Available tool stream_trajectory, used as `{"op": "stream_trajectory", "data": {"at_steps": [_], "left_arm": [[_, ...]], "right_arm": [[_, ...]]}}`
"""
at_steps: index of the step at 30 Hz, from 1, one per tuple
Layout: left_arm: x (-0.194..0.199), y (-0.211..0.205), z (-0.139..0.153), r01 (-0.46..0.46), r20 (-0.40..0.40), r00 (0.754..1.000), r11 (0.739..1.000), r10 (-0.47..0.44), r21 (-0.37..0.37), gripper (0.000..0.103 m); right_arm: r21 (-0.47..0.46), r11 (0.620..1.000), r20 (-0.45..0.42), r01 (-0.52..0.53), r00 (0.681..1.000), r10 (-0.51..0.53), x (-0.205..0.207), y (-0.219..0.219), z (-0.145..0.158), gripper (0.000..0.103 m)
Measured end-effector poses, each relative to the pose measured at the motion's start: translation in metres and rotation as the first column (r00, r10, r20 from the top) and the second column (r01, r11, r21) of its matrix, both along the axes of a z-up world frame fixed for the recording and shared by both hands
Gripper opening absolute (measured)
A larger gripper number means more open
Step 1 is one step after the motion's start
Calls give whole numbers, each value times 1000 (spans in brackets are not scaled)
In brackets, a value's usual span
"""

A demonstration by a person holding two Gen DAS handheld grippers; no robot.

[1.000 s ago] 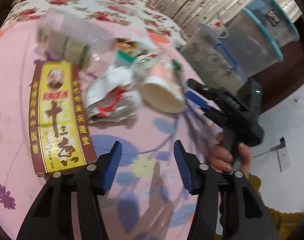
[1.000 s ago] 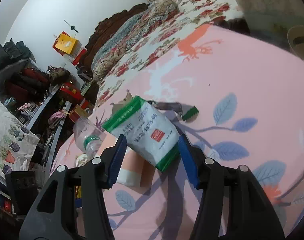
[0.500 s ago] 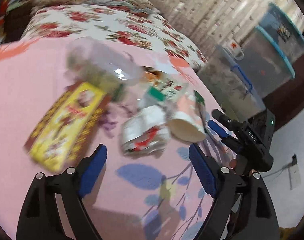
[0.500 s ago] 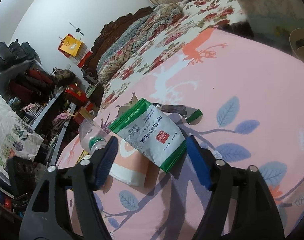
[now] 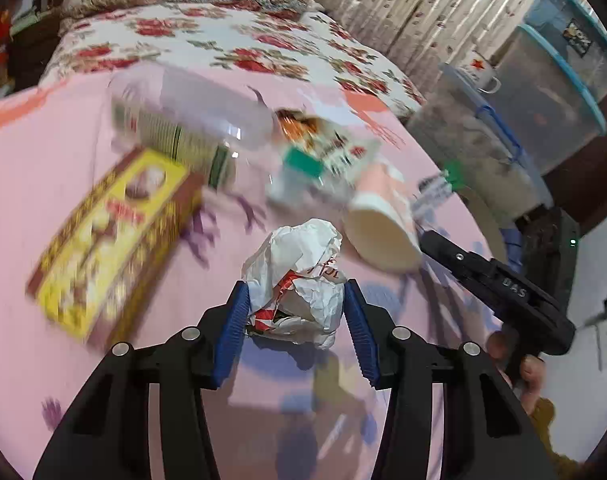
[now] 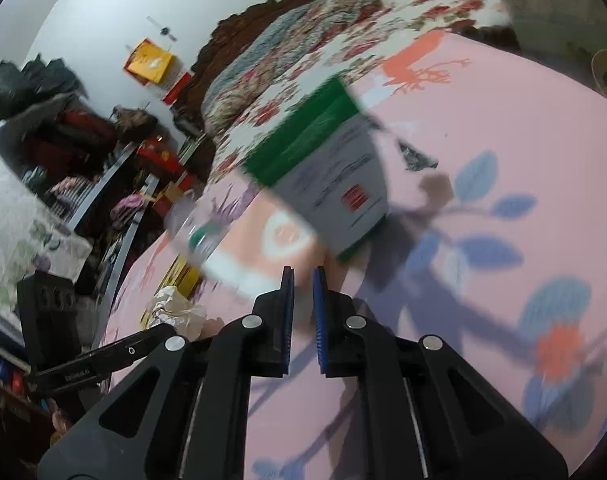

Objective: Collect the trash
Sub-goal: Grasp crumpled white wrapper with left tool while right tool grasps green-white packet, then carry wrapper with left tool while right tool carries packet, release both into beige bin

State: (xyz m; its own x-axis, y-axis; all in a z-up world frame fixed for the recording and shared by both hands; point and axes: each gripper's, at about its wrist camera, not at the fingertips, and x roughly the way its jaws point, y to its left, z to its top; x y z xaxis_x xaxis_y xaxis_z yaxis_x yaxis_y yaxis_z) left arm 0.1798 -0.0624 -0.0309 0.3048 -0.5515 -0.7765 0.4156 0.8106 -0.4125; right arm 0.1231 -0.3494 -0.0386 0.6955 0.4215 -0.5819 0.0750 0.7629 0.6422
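Trash lies on a pink flowered sheet (image 5: 43, 152). My left gripper (image 5: 297, 304) is shut on a crumpled white and red paper wrapper (image 5: 299, 272); the wrapper also shows in the right wrist view (image 6: 179, 312). My right gripper (image 6: 303, 300) is nearly shut on the lower edge of a white and green packet (image 6: 335, 184), which stands tilted and blurred above its tips. A pink paper cup (image 5: 379, 224) lies on its side just beyond the wrapper. A clear plastic bottle (image 5: 191, 120) and a yellow box (image 5: 115, 240) lie to the left.
Lidded plastic storage bins (image 5: 543, 92) stand at the right of the bed. A floral quilt (image 5: 223, 36) covers the far part. The right wrist view shows cluttered shelves (image 6: 63, 140) and a dark headboard (image 6: 255, 28) beyond the bed's edge.
My left gripper has moved in and closed on the crumpled wrapper. My right gripper has closed from wide open on the packet's edge, and the packet has tipped up.
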Motion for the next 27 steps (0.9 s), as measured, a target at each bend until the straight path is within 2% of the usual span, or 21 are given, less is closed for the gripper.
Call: {"op": "stream_trajectory", "data": {"at_steps": [6,10,11,12,13,14,15,18,23,24,27], "left_arm": [[-32,21,-5,36,-83,996,994,-44,-99,46],[-43,21,-6,44,-64,997,994,-51,-102,47],[-45,19,-6,42,-59,997,994,-48,-96,47],[-45,18,-5,40,-57,997,995,-46,-94,47],[-46,16,-5,40,-53,998,995,-45,-88,48],[-46,15,-5,40,-47,998,996,-44,-81,48],[-47,13,-5,40,-43,998,996,-44,-77,48],[-46,15,-6,41,-40,998,996,-44,-81,48],[-45,15,-6,39,-41,998,996,-43,-84,49],[-45,15,-6,41,-39,998,996,-44,-83,49],[-44,14,-7,44,-37,998,996,-47,-79,49]], "right_arm": [[-36,997,28,-62,998,63,-51,23,8,12],[-6,1000,32,9,999,-9,-67,7,9,18],[35,998,31,46,998,-47,-70,-3,10,39],[64,995,33,78,996,-81,-72,-10,10,82],[95,988,49,120,991,-125,-76,-17,12,93],[116,981,72,159,983,-167,-83,-24,14,91],[108,980,73,168,982,-177,-85,-30,17,85],[64,976,33,207,977,-209,-87,-45,15,70],[114,953,-75,282,959,-275,-81,-74,-9,60],[113,951,-81,289,956,-281,-78,-78,-12,56],[83,962,-89,260,963,-253,-62,-77,-13,55]]}}
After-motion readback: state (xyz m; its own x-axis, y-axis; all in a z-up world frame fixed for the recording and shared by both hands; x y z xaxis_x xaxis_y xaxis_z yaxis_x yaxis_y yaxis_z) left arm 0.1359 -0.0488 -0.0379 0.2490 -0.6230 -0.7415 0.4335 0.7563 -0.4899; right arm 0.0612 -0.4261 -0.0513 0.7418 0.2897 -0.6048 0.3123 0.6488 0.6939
